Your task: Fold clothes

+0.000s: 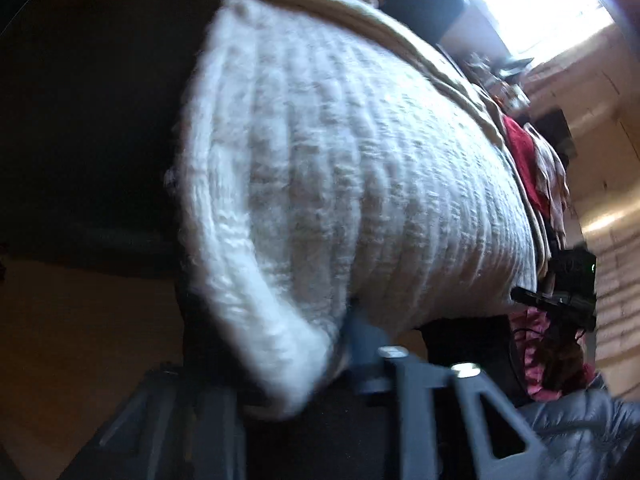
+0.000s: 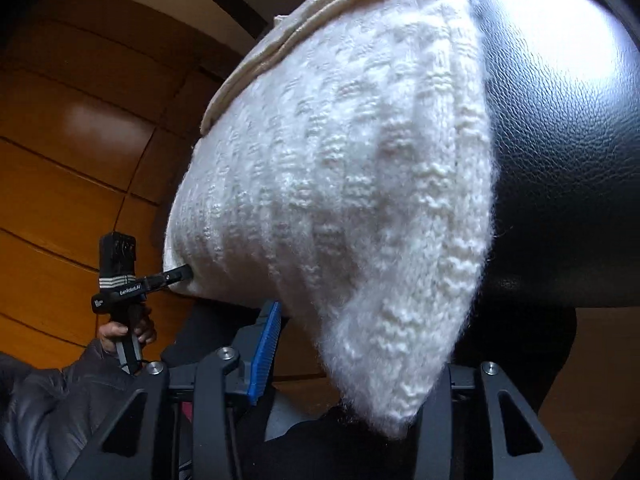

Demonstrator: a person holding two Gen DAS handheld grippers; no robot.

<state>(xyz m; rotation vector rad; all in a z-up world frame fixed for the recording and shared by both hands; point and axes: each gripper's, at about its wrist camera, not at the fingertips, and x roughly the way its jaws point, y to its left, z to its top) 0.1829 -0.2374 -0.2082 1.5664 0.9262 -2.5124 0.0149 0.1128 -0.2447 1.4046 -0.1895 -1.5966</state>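
Each gripper, left (image 2: 186, 274) and right (image 2: 352, 392), pinched a sweater (image 2: 340, 200) corner; mid-fold; next needs an even lift.

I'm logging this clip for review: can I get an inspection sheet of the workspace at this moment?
Surface: black leather seat under the knitwear.
Job's things: white knitted sweater, draped, with a beige garment beneath it.
Clutter: red cloth and pink fabric beyond.
Grippers: left gripper pinches a sweater edge; right gripper has a sweater corner between its fingers, grip unclear.
Cables: nothing seen.
Surroundings: wooden panelling, bright window.
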